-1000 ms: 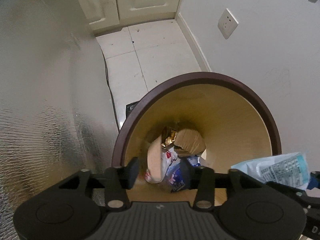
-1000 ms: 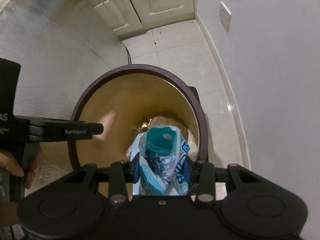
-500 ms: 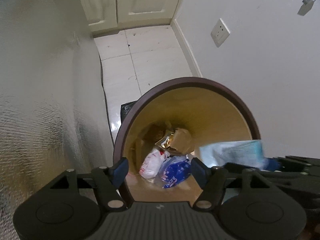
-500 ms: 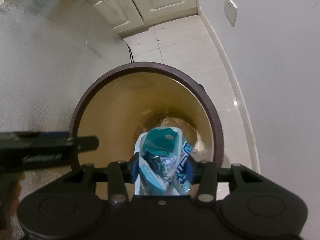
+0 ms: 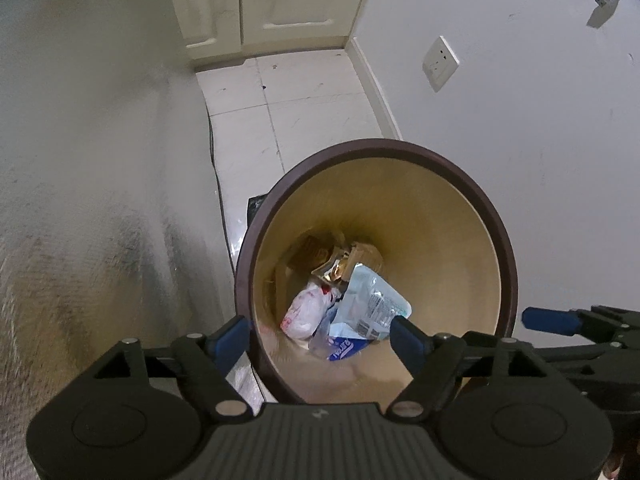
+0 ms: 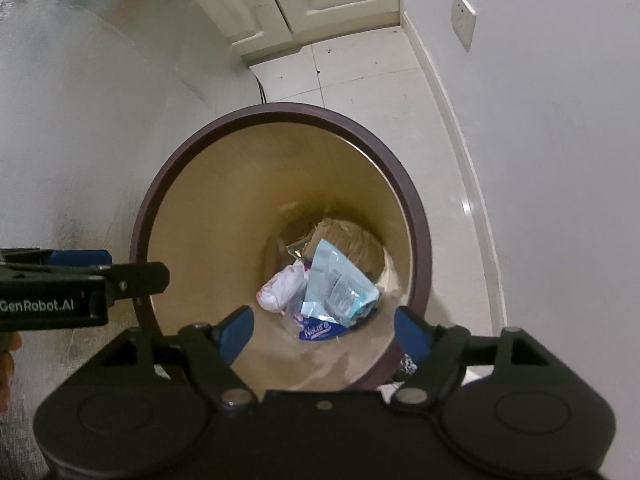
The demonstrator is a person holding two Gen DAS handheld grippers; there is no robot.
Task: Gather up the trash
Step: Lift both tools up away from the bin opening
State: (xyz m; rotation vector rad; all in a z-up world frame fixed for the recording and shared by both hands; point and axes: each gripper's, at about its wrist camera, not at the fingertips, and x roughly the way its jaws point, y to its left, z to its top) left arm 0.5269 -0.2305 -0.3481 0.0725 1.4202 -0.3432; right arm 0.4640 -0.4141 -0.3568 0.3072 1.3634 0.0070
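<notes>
Both claws hang over the mouth of the round bin (image 5: 508, 264), pointing steeply down, and both are opening at this moment with nothing between their blue pads. A second ago the right claw (image 6: 324, 328) was clamped on a pale blue and teal packet (image 6: 340, 280); that packet now lies inside the bin on top of the other rubbish, tilted against a white crumpled wrapper (image 6: 280, 288) and partly covering a blue wrapper (image 6: 320, 330). The left claw (image 5: 320, 338), which stood much narrower a second ago, has likewise spread and is empty; the bin now sits lower and smaller in its view than before. Judged from this, the drop of the current piece of trash is complete, and both claws are free for the next item; no further trash is visible on the floor (image 5: 248, 120) around the bin in either view. Legible writing: the blue wrapper reads "Natural" in white script in the right wrist view, and the side of the left claw body (image 6: 52, 304) carries the mark "GenRobot.AI". The packet bears a white printed panel, too small to read. A brown cardboard piece (image 6: 352, 240) and a gold foil scrap (image 5: 336, 270) lie deeper in the bin. A wall socket (image 5: 440, 63) is mounted on the wall beside the bin.
</notes>
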